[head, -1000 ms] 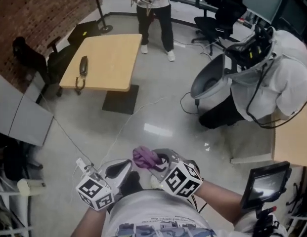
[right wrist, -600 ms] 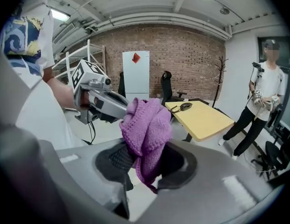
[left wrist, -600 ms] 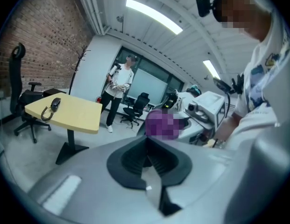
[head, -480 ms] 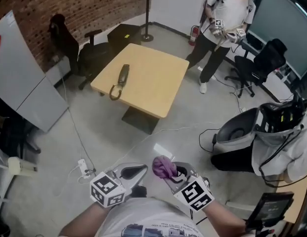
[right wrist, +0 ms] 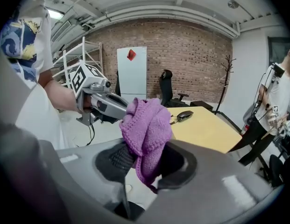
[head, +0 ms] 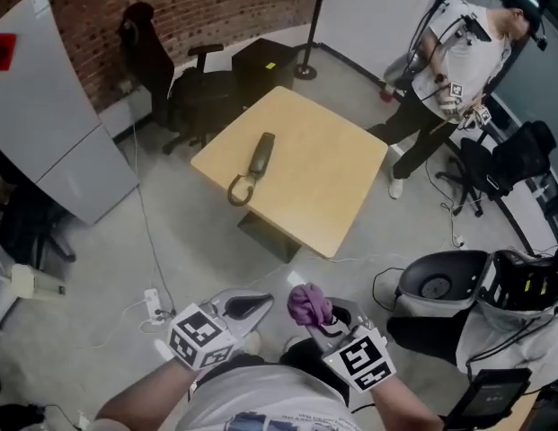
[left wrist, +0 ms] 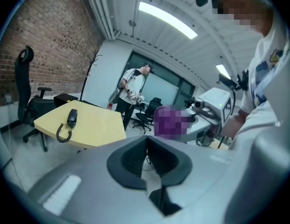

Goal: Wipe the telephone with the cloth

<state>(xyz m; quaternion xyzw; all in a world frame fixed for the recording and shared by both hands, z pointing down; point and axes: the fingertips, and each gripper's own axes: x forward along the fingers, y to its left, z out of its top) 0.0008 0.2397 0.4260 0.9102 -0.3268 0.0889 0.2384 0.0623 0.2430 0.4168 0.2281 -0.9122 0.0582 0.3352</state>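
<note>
As I am walking up, the table (head: 337, 182) is looming larger than a second ago, its one telephone (head: 259, 155) lying near the left edge. Of my two grippers, the left gripper (head: 247, 306) is staying closed and empty, the right gripper (head: 326, 319) clamping the one purple cloth (head: 307, 303).

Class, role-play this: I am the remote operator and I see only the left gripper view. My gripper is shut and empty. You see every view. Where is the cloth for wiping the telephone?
Observer: The right gripper is shut on the purple cloth.
Operator: Am I close to the table?
Observer: No; the head view shows bare floor between the left gripper and the table.
Operator: Anything on the floor near me?
Observer: A white power strip lies to your gripper's left.
</note>
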